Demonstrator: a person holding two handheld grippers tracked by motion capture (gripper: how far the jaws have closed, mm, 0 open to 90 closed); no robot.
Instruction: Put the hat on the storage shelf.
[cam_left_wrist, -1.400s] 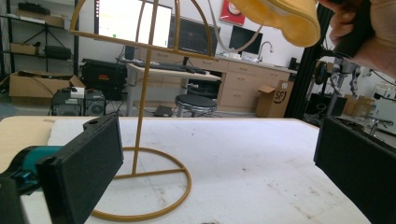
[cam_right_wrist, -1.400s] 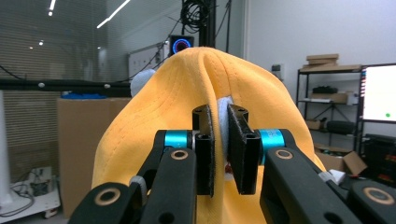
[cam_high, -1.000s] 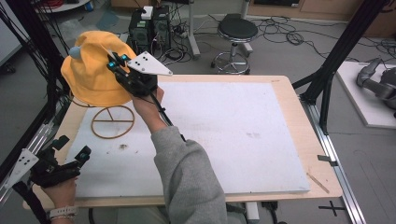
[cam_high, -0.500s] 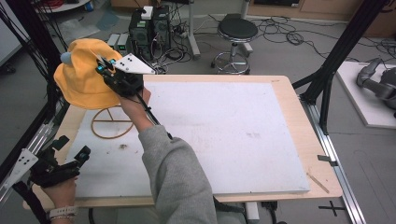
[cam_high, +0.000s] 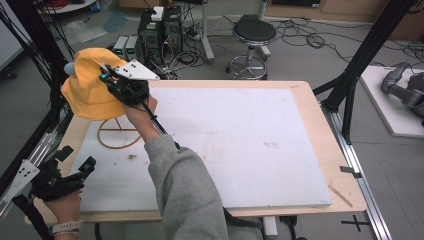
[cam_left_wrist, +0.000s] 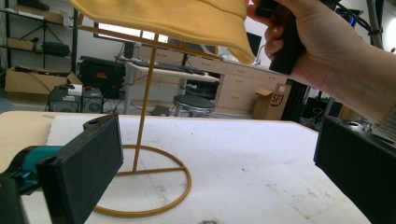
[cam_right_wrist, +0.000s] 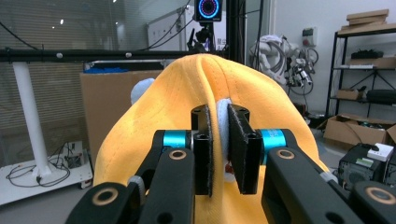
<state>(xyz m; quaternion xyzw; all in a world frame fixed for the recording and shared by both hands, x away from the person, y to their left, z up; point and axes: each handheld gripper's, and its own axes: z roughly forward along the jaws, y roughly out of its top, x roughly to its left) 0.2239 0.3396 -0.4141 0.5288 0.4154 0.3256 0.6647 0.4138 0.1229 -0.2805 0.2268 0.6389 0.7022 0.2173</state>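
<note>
While the white-topped table (cam_high: 240, 145) is lying mostly bare, the yellow hat (cam_high: 87, 90) is sitting over its far-left corner atop the thin yellow wire stand (cam_left_wrist: 140, 135). The right gripper (cam_right_wrist: 218, 140) is pinching a fold of the hat, seemingly a pale inner patch. The left gripper (cam_high: 75, 172) is idling near the front-left edge, jaws spread wide.

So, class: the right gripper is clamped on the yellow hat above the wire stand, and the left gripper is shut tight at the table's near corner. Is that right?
One slip. The left gripper is open, not shut: the left gripper view shows its jaws wide apart. The rest holds: the right gripper is clamped on the yellow hat above the wire stand.
</note>
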